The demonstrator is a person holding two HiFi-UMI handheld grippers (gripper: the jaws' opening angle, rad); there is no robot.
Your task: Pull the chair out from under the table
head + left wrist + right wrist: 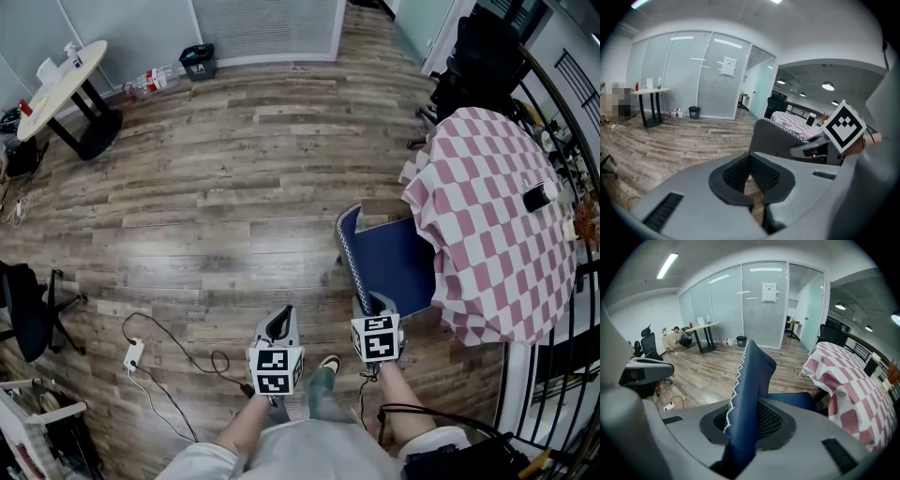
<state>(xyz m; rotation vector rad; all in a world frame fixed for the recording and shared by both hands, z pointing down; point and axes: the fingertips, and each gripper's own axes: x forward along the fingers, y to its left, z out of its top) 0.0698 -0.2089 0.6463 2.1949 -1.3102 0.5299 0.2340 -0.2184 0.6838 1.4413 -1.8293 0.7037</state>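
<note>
chair (pixel 389 258): dark blue fabric, white zigzag stitching along the edge of the backrest. it stands on the wood floor (pixel 234 178) with the backrest toward the person; the far side of the seat is beneath the overhang of the checked cloth (pixel 497 234) that covers the bench at right.

right gripper (pixel 379 305): its fingers (pixel 772 420) are clamped on the top edge of the backrest, the blue fabric pressed between the ribbed pads.

left gripper (pixel 278 324): just beside the right one, clear of the chair. its fingers (pixel 733 174) meet at the tips with only a thin slit behind them, through which floor shows; nothing is held.

on the checked cloth: one small dark object (pixel 536 197) near the far edge.

containers: a black bin (pixel 197 61) stands on the floor against the glass wall, well apart from the chair; its contents cannot be made out. bottles (pixel 150 82) lie just beside it.

also noted: a pale bench (pixel 61 80) on a black base at the far left; a white power strip (pixel 134 353) with trailing cable on the floor near the person's legs.
</note>
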